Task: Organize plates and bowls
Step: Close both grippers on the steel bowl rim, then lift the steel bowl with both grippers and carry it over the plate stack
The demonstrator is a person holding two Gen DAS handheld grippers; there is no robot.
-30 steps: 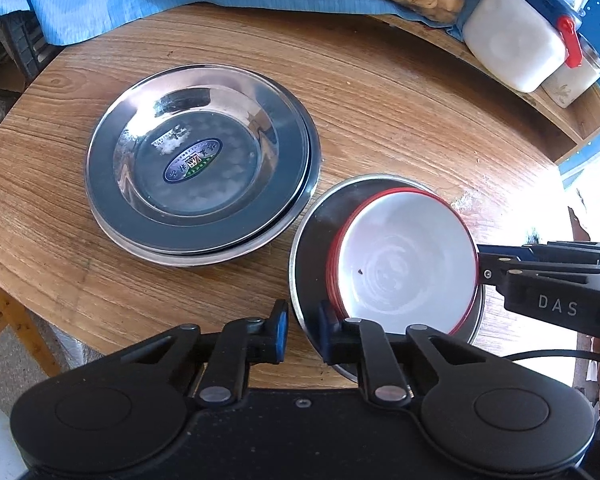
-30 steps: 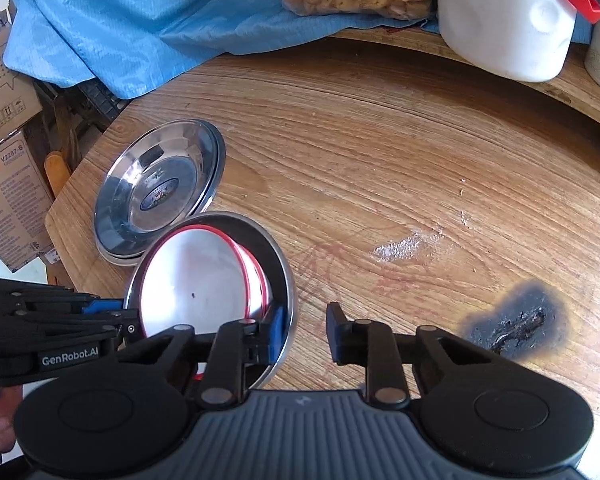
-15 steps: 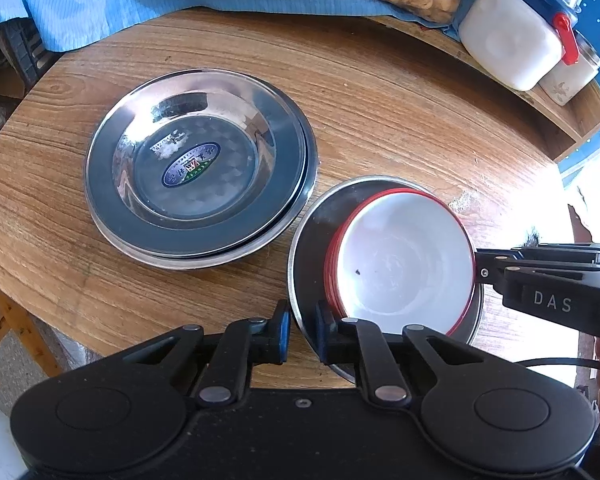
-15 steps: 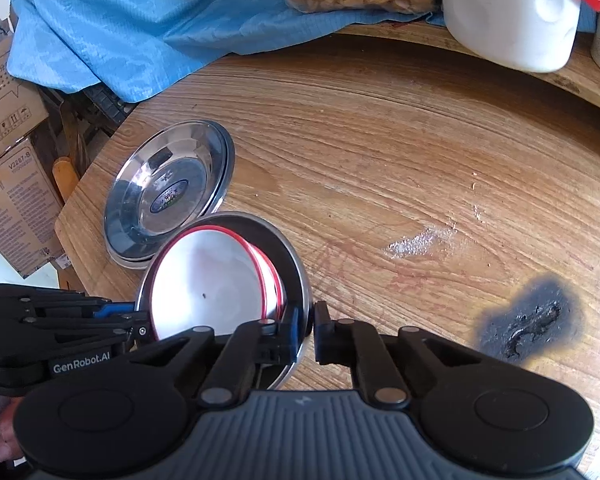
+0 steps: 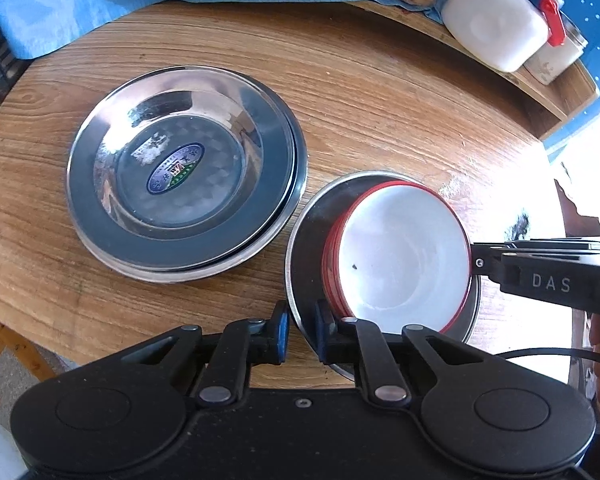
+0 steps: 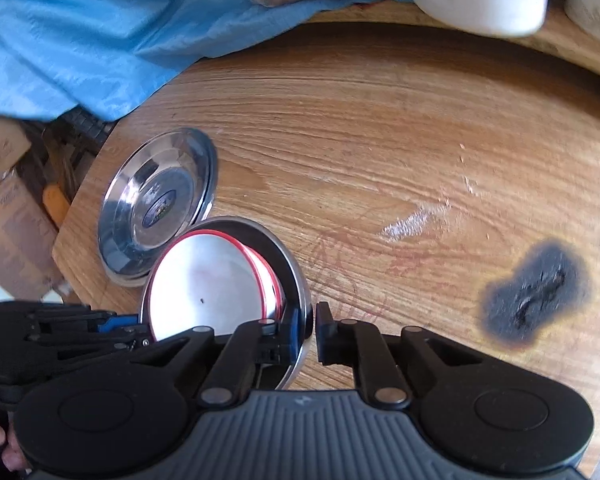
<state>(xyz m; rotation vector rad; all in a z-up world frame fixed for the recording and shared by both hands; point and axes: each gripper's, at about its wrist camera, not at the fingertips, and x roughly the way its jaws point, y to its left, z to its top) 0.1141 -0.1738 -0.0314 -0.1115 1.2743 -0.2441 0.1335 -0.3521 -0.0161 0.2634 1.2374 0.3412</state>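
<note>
While both grippers' fingers (image 5: 279, 334) (image 6: 327, 330) pinch its rim, steel plate (image 5: 306, 240): rigid, slick; stacked bowls (image 5: 400, 256) may slide.

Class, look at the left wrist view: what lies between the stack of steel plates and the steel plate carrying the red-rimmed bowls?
Only a narrow strip of bare wooden table separates the stack of steel plates from the steel plate carrying the red-rimmed bowls; the left wrist view shows it.

Left gripper (image 5: 300, 334): black plastic, two round discs, silver pivot screws, blue finger pads (image 5: 281, 334). Right gripper (image 6: 310, 334): same build, ribbed grey body, white "DAS" lettering, thin black cable.
</note>
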